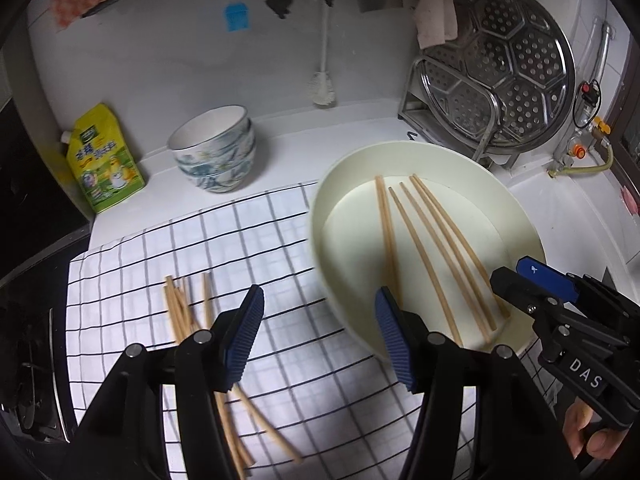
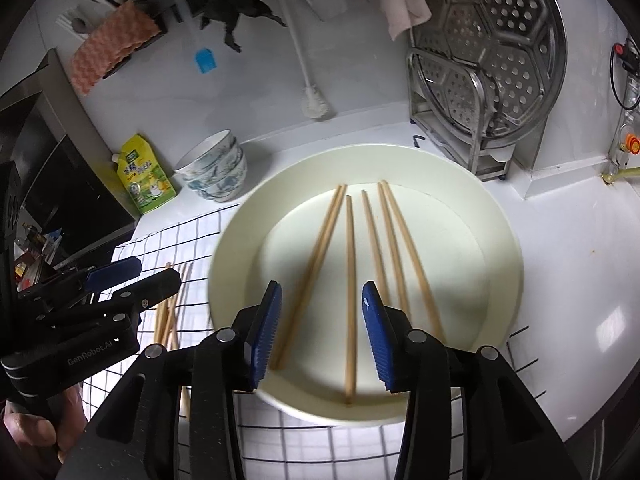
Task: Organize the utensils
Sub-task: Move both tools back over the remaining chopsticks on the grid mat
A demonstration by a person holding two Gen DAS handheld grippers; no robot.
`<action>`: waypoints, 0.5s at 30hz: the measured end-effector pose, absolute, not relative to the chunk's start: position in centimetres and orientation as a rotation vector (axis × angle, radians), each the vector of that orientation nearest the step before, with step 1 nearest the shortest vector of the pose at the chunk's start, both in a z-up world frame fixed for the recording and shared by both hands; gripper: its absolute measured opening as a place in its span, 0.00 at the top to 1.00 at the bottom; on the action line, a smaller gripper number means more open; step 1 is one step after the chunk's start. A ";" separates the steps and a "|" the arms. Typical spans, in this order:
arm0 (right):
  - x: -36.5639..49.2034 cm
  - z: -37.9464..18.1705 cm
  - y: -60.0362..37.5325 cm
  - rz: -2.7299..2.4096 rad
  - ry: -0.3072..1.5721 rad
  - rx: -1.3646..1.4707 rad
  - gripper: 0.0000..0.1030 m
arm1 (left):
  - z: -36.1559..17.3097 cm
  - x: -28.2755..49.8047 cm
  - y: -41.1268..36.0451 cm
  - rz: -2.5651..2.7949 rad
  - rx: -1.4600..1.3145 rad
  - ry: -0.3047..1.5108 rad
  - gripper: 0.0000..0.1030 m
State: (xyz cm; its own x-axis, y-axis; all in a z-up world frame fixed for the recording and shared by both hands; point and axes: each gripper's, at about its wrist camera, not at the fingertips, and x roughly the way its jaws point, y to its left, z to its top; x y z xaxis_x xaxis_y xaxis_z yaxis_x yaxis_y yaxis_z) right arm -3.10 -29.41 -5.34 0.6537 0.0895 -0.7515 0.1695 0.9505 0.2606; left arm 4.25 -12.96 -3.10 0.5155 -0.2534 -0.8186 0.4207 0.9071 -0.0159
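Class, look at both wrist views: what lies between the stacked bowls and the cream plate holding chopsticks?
Only bare white counter separates the stacked bowls from the cream plate; clearest in the right wrist view.

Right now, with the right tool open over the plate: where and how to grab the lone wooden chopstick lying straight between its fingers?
Take the lone wooden chopstick at mid-length, from straight above. It lies flat on the cream round plate, so only a top-down pinch works. The right tool is open and already straddles it. Mid-length leaves gaps to its neighbours; the near end sits against the rim.
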 end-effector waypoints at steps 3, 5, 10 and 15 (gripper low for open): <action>-3.3 -5.1 -27.8 -0.043 0.857 0.313 0.60 | -3.0 4.1 -11.1 -0.395 0.179 0.942 0.44; -3.5 -5.0 -26.7 -0.036 0.857 0.307 0.60 | -3.0 4.0 -9.7 -0.382 0.171 0.939 0.44; -3.3 -5.2 -23.4 -0.005 0.878 0.280 0.57 | -3.3 3.8 -5.9 -0.344 0.146 0.936 0.44; -3.5 -5.6 -20.3 0.032 0.887 0.272 0.57 | -3.9 3.4 -2.0 -0.298 0.126 0.941 0.44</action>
